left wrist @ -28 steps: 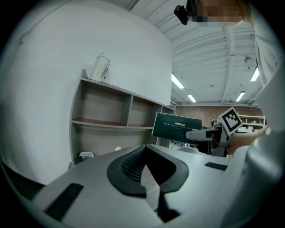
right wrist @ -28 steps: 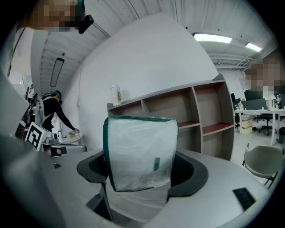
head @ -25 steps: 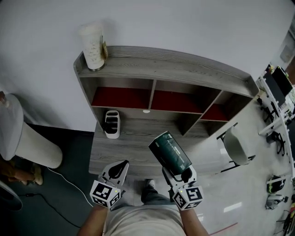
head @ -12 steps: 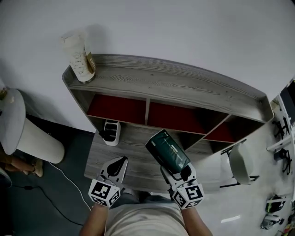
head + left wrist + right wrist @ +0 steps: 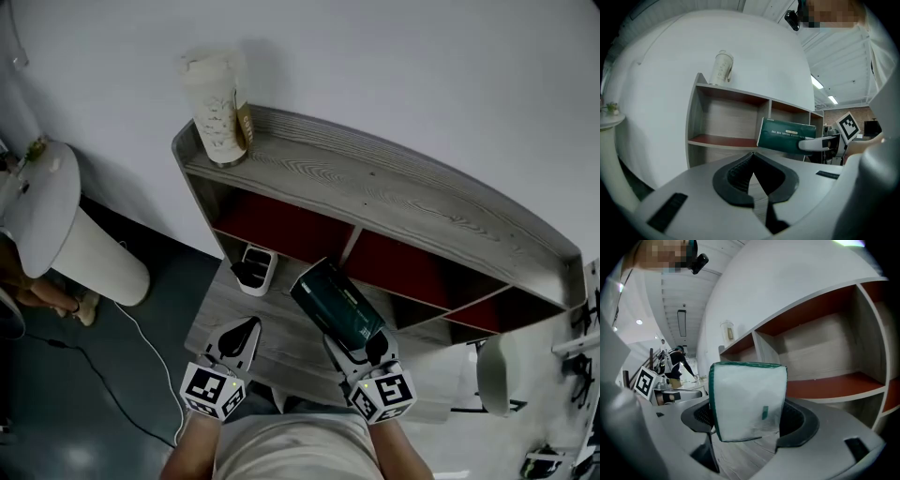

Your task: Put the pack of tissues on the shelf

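My right gripper (image 5: pixel 353 343) is shut on a dark green pack of tissues (image 5: pixel 336 305), held above the lower desk surface (image 5: pixel 281 333) and pointing toward the shelf (image 5: pixel 394 202). In the right gripper view the pack's (image 5: pixel 747 399) white end fills the space between the jaws, with the red-floored compartments (image 5: pixel 825 385) just beyond. My left gripper (image 5: pixel 246 336) hovers shut and empty to the left of the pack. In the left gripper view the pack (image 5: pixel 786 136) shows at right, before the shelf (image 5: pixel 736 122).
A tall paper cup (image 5: pixel 216 108) stands on the shelf top at its left end. A small white holder (image 5: pixel 254 270) sits on the desk under the left compartment. A white round stand (image 5: pixel 56 225) is at far left, a cable on the dark floor.
The view has shifted closer to the shelf and to the right. The pack in my right gripper has moved slightly forward toward the compartments. The left gripper keeps its place.
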`<action>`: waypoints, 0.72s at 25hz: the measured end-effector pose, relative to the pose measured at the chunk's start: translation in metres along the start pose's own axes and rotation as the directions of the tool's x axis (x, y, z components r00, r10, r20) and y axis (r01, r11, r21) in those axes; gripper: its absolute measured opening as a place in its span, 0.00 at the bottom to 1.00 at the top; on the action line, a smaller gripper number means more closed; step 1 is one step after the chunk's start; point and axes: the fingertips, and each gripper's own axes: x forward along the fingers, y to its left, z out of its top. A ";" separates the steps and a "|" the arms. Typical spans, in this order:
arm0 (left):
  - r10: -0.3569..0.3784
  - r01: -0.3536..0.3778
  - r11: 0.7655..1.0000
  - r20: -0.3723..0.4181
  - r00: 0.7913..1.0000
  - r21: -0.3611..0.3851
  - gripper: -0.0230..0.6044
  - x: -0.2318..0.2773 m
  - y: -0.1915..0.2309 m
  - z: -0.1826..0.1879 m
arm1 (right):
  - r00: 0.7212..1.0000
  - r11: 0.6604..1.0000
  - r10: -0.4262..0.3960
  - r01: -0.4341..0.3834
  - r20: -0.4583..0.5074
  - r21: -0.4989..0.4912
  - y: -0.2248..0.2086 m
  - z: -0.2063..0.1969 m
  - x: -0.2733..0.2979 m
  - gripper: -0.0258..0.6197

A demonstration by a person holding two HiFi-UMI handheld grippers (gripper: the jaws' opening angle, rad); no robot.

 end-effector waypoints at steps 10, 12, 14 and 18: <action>0.032 -0.032 0.999 -0.006 0.999 -0.012 0.06 -0.016 0.077 0.004 | 0.999 0.999 0.048 -0.048 -0.019 -0.016 0.048 0.018 0.095 0.66; 0.028 -0.028 1.000 -0.007 1.000 -0.012 0.06 -0.017 0.093 0.005 | 0.999 0.999 0.041 -0.041 -0.025 -0.020 0.057 0.021 0.113 0.66; 0.022 -0.022 1.000 -0.008 1.000 -0.012 0.06 -0.017 0.107 0.007 | 0.999 0.999 0.027 -0.028 -0.036 -0.027 0.063 0.023 0.130 0.66; 0.010 -0.010 1.000 -0.008 1.000 -0.016 0.06 -0.017 0.131 0.010 | 0.998 0.998 -0.010 0.007 -0.058 -0.054 0.069 0.027 0.158 0.66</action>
